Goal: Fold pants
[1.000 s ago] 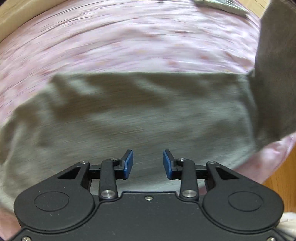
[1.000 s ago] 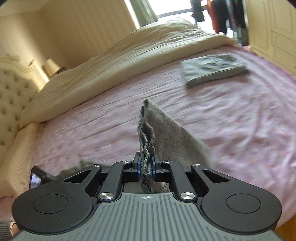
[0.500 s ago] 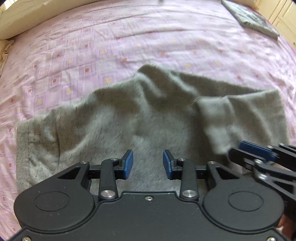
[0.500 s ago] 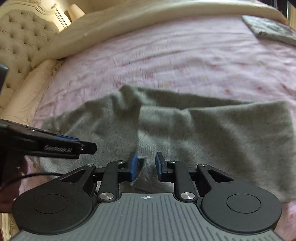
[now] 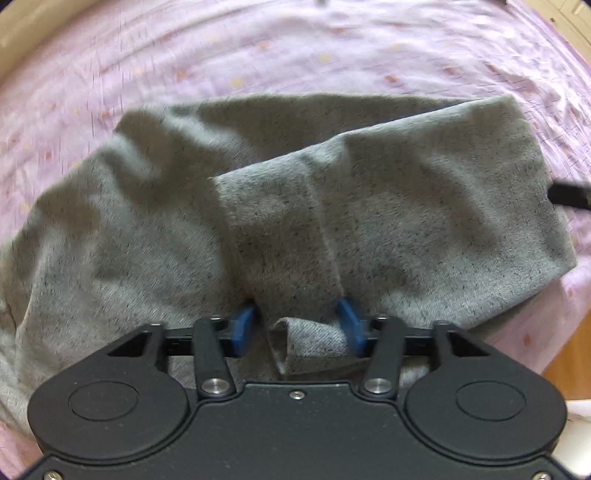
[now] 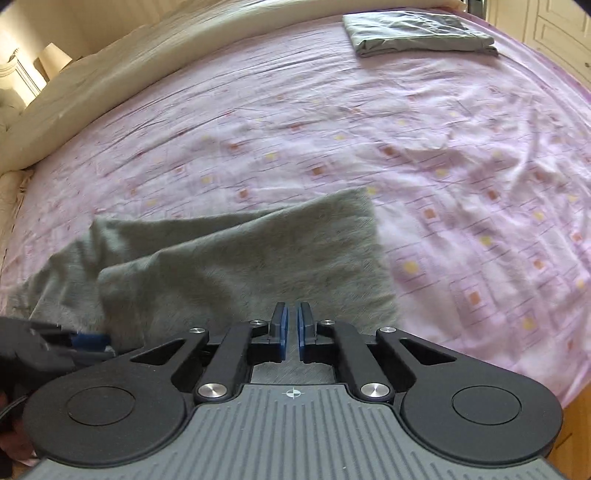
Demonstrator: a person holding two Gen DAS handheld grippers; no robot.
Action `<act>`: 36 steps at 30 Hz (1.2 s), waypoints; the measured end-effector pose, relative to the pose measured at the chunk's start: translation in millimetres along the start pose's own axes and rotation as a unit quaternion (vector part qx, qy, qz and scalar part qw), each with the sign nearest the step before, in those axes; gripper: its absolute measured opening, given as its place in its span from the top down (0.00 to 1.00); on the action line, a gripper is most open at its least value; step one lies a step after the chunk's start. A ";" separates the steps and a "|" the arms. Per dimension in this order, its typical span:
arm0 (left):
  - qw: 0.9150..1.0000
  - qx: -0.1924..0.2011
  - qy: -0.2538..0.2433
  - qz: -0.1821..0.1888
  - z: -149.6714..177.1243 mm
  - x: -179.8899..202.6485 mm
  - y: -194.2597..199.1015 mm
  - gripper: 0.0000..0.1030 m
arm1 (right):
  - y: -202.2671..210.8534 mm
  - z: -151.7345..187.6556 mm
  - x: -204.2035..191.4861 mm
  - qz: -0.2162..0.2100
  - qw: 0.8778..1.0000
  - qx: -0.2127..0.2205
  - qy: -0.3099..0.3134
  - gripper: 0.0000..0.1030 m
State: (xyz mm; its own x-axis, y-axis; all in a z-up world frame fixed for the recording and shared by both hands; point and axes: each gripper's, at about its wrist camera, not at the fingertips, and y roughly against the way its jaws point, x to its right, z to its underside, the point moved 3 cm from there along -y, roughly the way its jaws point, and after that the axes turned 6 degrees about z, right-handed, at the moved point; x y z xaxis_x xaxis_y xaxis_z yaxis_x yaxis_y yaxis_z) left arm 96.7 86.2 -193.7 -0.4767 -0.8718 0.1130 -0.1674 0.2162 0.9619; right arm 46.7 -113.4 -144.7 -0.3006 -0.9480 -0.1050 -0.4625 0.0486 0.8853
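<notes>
The grey pants (image 5: 332, 206) lie folded over on the pink bedsheet (image 5: 295, 55), with one layer lapped across the other. My left gripper (image 5: 295, 325) is open, its blue pads either side of a raised fold of the grey cloth at the near edge. In the right wrist view the pants (image 6: 240, 258) lie in front of my right gripper (image 6: 291, 325), whose jaws stand nearly closed with a thin gap and nothing between them. The left gripper (image 6: 88, 341) shows at the lower left of that view.
A folded grey garment (image 6: 417, 33) lies at the far right of the bed. A cream duvet (image 6: 147, 66) covers the far side. The bed edge and wooden floor (image 5: 569, 354) are at the near right.
The right gripper has let go of the pants and its jaws have closed to a thin gap. The left gripper has moved down so a fold of cloth sits between its open pads.
</notes>
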 end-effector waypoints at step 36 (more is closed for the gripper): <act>0.989 0.041 0.120 -0.069 36.0 -31.9 48.1 0.16 | 18.0 18.0 -6.0 0.062 0.980 -0.008 0.188 0.93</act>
State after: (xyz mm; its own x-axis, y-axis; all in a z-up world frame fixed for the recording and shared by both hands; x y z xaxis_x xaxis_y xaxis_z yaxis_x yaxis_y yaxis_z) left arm 72.8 140.3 -160.0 -0.2267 -0.9728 0.0471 -0.2904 0.1137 0.9501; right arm 25.2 -101.1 -136.2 -0.0242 -0.9843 0.1750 -0.4278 0.1684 0.8881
